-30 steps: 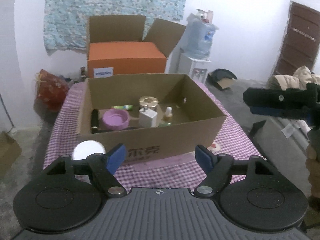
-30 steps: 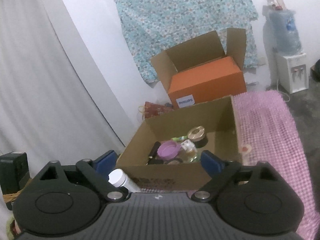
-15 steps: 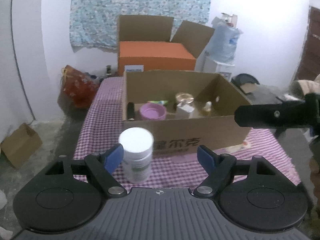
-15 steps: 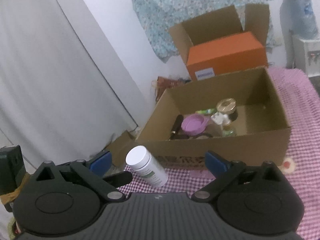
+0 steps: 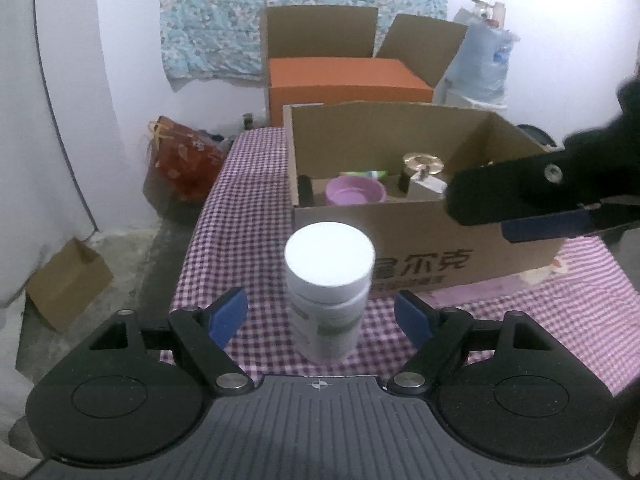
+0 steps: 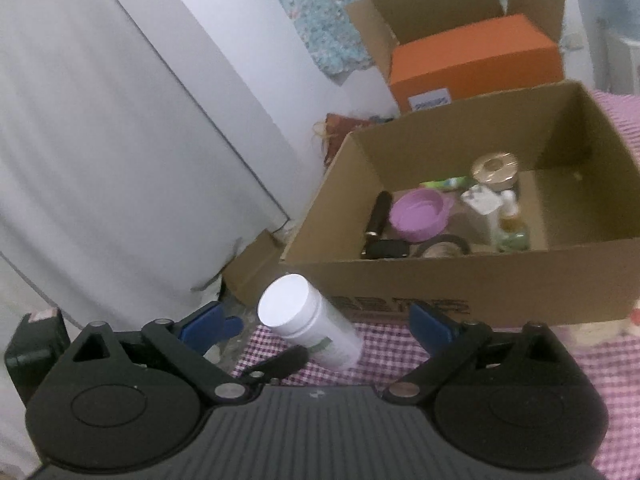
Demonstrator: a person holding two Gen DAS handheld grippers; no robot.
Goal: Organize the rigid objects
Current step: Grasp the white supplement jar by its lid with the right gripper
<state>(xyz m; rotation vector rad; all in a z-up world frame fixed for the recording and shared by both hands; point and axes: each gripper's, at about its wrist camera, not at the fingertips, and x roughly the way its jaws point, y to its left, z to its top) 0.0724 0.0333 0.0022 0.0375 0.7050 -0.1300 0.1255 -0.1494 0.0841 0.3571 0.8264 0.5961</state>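
Two tongs in view, both spread apart, neither holding anything. Left tongs (image 5: 320, 314) sit low over the worktop (image 5: 248, 216), blue pads either side of the bottle (image 5: 329, 292) with a gap on each side; no contact. Bottle: white, white cap, green on the label, upright on the checked cloth, just in front of the carton (image 5: 424, 240), near its left front corner. From the right wrist view the bottle (image 6: 308, 326) also falls between the spread right tongs (image 6: 326, 326), nearer the left pad. Right tongs (image 5: 532, 206) enter the left view from the right, hanging in front of the carton's front wall.

Carton (image 6: 460, 280) open-topped, holding a purple bowl (image 6: 420, 218), a gold-lidded jar (image 6: 495, 168), a black tube (image 6: 378, 216) and small items. Bare cloth left of the carton runs to the worktop's left edge; the bottle stands close to the near-left corner. Orange box (image 5: 344, 84) behind.
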